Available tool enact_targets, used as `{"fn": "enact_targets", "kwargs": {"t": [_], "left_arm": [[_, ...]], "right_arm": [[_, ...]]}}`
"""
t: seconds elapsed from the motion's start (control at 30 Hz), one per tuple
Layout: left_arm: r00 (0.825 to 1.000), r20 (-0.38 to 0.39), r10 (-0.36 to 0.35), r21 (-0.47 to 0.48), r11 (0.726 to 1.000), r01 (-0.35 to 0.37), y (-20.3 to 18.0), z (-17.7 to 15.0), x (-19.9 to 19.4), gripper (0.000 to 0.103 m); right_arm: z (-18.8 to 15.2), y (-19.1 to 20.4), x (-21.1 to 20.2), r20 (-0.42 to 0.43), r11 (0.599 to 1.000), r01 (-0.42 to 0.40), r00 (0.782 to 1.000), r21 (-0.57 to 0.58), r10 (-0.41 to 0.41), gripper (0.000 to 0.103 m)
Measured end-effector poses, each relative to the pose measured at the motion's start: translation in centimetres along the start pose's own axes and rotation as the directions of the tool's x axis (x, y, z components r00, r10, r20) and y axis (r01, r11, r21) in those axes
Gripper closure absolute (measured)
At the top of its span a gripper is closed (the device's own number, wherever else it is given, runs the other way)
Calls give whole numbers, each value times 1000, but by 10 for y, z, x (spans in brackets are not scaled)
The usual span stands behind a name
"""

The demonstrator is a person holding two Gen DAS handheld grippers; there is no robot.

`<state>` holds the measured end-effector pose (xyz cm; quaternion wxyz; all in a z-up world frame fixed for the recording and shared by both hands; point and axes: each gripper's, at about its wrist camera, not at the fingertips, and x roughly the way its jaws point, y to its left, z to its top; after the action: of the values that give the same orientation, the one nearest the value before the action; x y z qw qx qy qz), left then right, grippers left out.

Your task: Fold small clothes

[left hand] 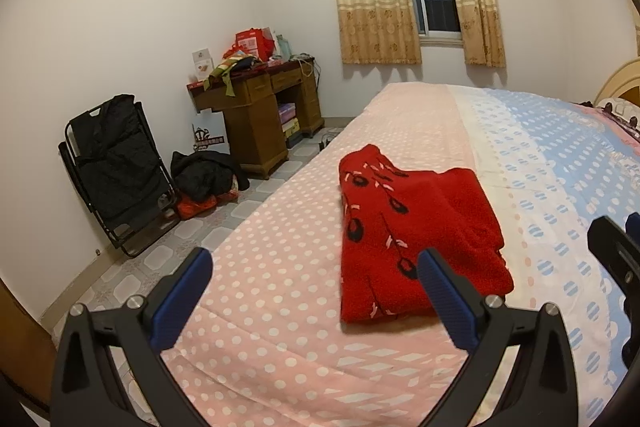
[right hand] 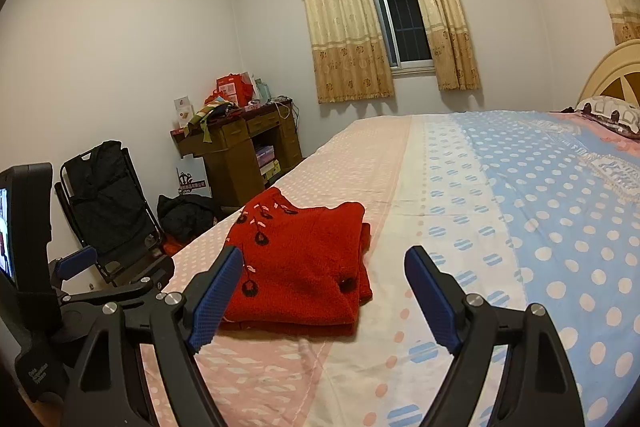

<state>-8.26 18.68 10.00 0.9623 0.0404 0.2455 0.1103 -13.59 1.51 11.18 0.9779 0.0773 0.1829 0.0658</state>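
A small red knitted garment [left hand: 408,231] with black flower patterns lies folded in a compact rectangle on the pink dotted part of the bed [left hand: 280,267]. It also shows in the right wrist view [right hand: 304,263]. My left gripper [left hand: 316,263] is open and empty, hovering just short of the garment's near left side. My right gripper [right hand: 324,263] is open and empty, held above the bed in front of the garment. The left gripper [right hand: 76,263] shows at the left edge of the right wrist view.
The bed's right part [right hand: 540,207] is blue with white dots, with a pillow [right hand: 608,111] by the headboard. Left of the bed stand a wooden desk [left hand: 260,115] with clutter, a folded black chair [left hand: 116,171] and a dark pile of clothes [left hand: 204,175] on the tiled floor.
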Motion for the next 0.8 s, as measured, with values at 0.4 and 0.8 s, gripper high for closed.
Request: {"fn": "enact_targets", "kwargs": {"t": [0.4,0.8], "left_arm": [[1000,-9,9,15,1000,-9,-8,-3,0,0],[999,-10,-40,1,999,40,-8,-4,0,0]], "right_arm": [[-1,-1,-1,5,1000,5,1000,4,-5,19],[-2,-3,-3,1,999,17,1000,31,-17,19]]}}
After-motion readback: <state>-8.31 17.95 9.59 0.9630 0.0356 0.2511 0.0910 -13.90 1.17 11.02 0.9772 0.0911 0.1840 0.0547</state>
